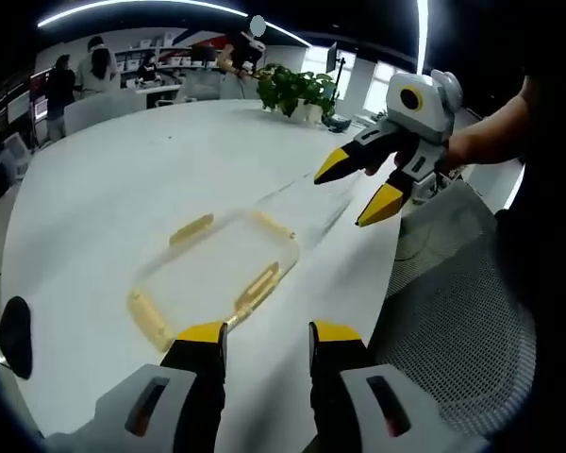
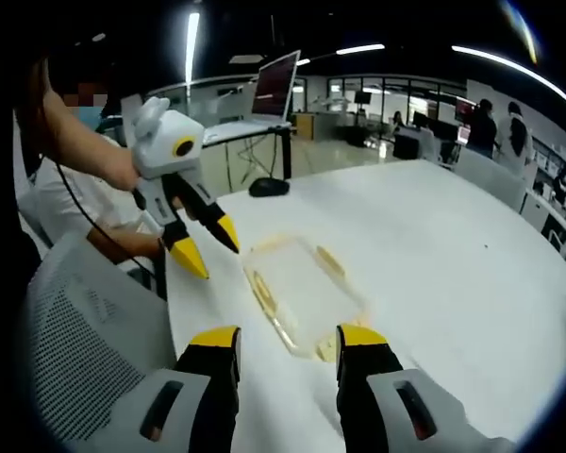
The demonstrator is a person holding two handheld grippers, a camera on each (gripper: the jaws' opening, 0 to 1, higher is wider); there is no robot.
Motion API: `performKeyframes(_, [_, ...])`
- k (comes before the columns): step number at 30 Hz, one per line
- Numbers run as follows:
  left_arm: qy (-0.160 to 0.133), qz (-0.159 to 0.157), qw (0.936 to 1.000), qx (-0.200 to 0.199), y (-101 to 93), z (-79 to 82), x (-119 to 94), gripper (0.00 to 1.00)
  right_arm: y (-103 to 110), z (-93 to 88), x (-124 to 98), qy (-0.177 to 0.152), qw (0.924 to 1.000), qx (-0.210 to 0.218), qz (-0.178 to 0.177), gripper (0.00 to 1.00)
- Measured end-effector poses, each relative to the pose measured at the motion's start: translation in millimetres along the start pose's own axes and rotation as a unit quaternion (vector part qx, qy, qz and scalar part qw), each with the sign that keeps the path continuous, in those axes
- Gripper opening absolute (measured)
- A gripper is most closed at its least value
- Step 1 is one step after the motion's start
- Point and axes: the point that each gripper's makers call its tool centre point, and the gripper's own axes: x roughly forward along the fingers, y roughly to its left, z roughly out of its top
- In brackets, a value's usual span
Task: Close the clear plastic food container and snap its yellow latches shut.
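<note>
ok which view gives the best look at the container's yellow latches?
Left gripper view, narrowly. All four yellow latches of the clear container show there, spread apart around its outline, though motion-blurred. In the right gripper view the container sits more end-on, so its latches look shorter and bunch together.

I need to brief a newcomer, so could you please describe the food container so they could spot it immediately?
Look at the large white table; near its edge, just ahead of both grippers, lies the clear plastic food container. It is flat, rectangular and see-through, and the yellow latches along its sides set it apart.
</note>
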Motion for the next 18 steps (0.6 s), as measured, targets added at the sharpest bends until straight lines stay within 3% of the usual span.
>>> performKeyframes(18, [0.026,0.008,0.9994,0.023,30.9,-4.0,-0.7,0.34,-8.2,-4.0,18.3,0.041,0.9986,-0.025,0.02,0.4])
